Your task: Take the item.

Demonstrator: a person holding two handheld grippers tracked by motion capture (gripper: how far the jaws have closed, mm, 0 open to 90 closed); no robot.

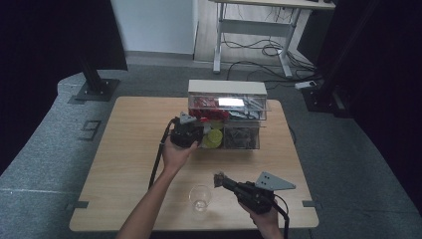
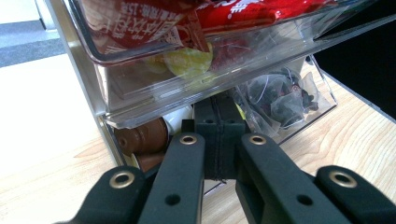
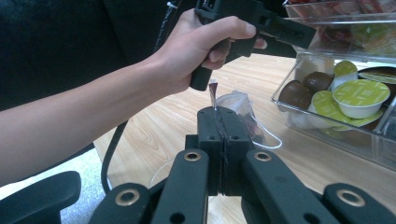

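Observation:
A clear drawer organizer [image 1: 226, 87] stands at the back of the wooden table. Its lower left drawer [image 3: 336, 135] is pulled out and holds coffee capsules [image 3: 359, 93] with yellow-green lids and brown ones [image 2: 144, 137]. My left gripper [image 1: 202, 134] is shut, its tips [image 2: 219, 105] at that drawer's front under the upper drawer [image 2: 187, 18]. Whether it pinches the rim I cannot tell. My right gripper [image 1: 219, 180] is shut on a tea bag [image 3: 238, 107]. The bag's tag sticks up between the tips [image 3: 219, 114]. A small glass [image 1: 200, 197] stands left of it.
The lower right compartment [image 2: 280, 100] holds several more tea bags, and the upper drawers hold red packets [image 1: 209, 107]. A desk frame with cables [image 1: 259, 45] stands on the floor behind. A dark chair [image 3: 42, 196] is near the table's front edge.

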